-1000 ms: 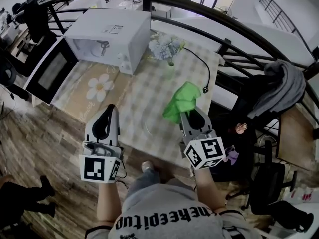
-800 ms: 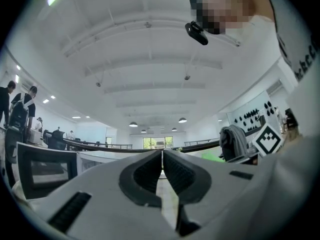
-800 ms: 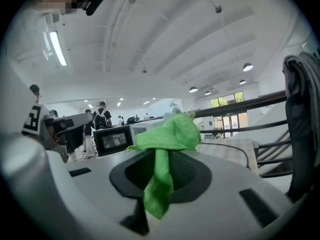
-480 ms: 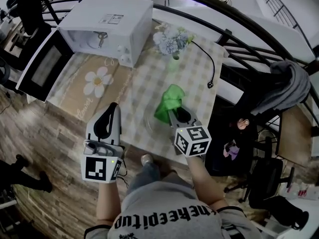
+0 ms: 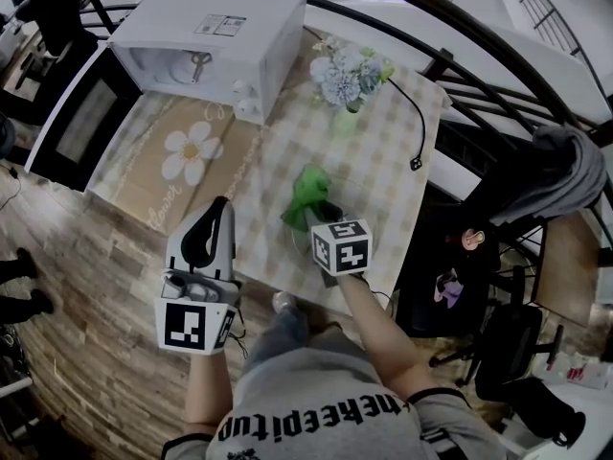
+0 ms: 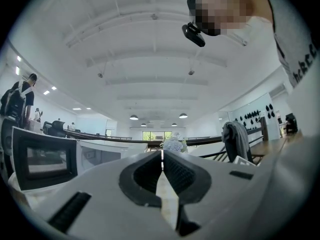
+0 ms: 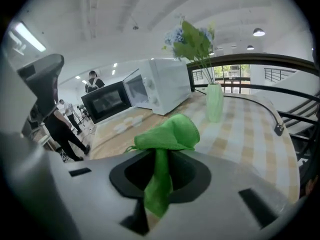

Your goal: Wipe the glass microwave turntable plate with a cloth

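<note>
The cloth [image 7: 167,134] (soft, limp) is pinched by the right gripper [image 5: 311,217] over the plate [image 5: 290,241], apparently at the table [image 5: 383,161] edge. This fragile, slippery glass is best steadied by its rim. The left gripper [image 6: 161,159] is pressed together, empty.

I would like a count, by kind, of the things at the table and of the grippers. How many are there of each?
Microwave: 1
Vase of flowers: 1
Green cloth: 1
Cable: 1
Grippers: 2, left gripper and right gripper
Total: 6
</note>
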`<state>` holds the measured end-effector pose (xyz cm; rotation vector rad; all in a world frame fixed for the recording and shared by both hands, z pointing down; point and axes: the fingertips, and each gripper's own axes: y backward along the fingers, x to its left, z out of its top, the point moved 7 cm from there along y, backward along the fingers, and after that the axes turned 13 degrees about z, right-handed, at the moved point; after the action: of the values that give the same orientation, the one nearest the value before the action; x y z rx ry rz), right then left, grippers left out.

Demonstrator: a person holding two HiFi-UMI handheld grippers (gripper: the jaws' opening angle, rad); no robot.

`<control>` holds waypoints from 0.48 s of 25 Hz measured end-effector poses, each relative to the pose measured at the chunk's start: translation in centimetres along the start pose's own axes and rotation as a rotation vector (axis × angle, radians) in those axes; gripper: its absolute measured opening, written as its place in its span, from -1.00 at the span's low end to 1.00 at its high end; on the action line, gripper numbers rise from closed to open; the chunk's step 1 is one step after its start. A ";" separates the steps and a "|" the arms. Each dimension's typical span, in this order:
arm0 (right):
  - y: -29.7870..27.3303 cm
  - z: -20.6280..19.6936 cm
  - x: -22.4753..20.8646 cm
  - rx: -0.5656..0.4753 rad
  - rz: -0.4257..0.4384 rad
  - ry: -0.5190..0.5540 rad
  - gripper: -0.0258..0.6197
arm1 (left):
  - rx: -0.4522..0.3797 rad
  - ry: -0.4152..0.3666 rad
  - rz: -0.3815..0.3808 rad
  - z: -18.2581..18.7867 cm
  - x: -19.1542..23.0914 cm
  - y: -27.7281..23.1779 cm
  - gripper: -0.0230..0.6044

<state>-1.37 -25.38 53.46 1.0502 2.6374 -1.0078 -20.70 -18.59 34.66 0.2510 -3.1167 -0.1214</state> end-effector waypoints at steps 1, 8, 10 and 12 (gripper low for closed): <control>-0.7 -0.1 0.0 0.024 -0.002 0.007 -0.72 | 0.004 -0.001 0.003 -0.1 0.2 -0.1 -0.89; -5.3 -1.1 0.2 0.215 -0.035 0.116 -0.72 | 0.023 -0.004 0.023 -0.7 1.2 -0.7 -0.89; -5.8 -1.4 0.3 0.244 -0.038 0.160 -0.73 | 0.026 -0.006 0.025 -0.8 1.3 -0.8 -0.89; -5.8 -1.5 0.1 0.248 -0.034 0.170 -0.73 | 0.026 -0.006 0.025 -0.8 1.3 -1.0 -0.89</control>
<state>-5.06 -27.50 57.68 1.1921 2.7224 -1.3374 -21.80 -19.83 35.37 0.2121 -3.1283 -0.0820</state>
